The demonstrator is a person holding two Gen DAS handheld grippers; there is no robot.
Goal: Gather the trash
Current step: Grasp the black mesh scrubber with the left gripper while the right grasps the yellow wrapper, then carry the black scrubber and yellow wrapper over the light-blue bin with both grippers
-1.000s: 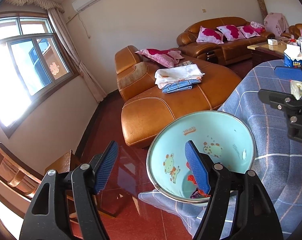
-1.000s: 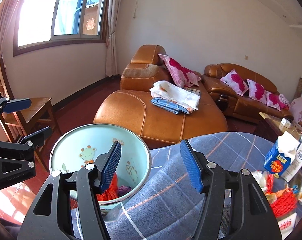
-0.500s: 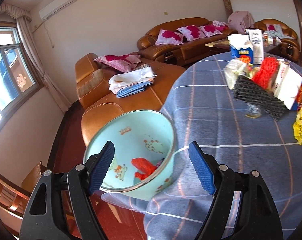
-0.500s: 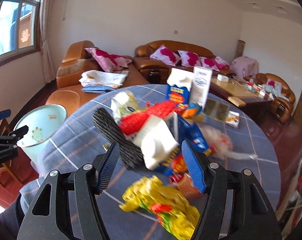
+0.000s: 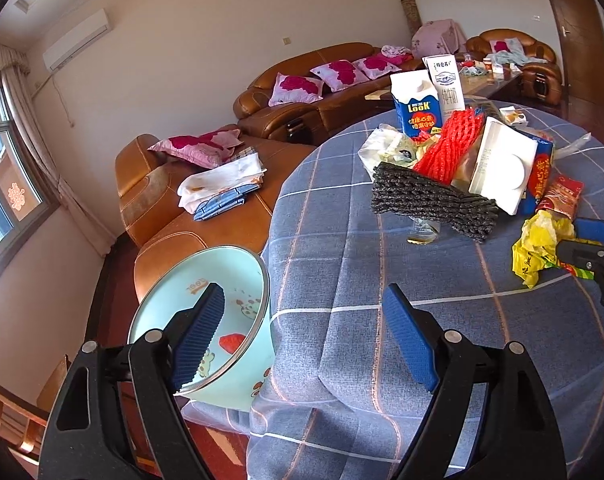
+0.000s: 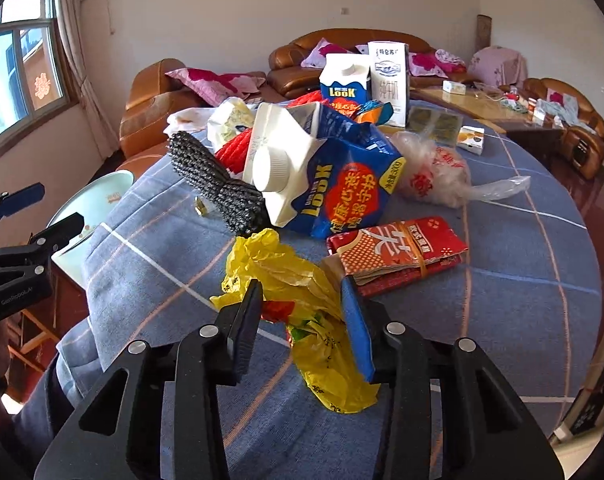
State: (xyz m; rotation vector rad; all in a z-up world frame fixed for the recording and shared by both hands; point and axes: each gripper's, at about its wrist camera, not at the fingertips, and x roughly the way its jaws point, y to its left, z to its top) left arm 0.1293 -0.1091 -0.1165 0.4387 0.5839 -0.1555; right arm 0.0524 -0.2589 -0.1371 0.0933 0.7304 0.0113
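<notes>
A: In the left wrist view, we see our left gripper (image 5: 302,336) with its jaws spread wide and nothing between them. They have just been opening. Below it is the edge of a round table under a blue checked cloth (image 5: 382,264). A pale blue bin (image 5: 238,376) stands on the floor just beside the table edge, behind the left finger, with a red scrap inside.

B: And the trash?

A: It is heaped farther across the table: a black foam net (image 5: 430,200), a red foam net (image 5: 450,148) and milk cartons. A crumpled yellow plastic bag (image 5: 538,248) lies at the right edge, with the other gripper's fingers touching it.

B: What does the right wrist view show?

A: Our right gripper (image 6: 300,320) has just been closing, its jaws now narrow around the yellow plastic bag (image 6: 302,280). The bag sits between the pads, bunched against both, so we judge it gripped.

B: How will it handle?

A: We judge it light, soft and slippery. The thick crumpled middle is the place to pinch; loose ends may trail or slip.
</notes>
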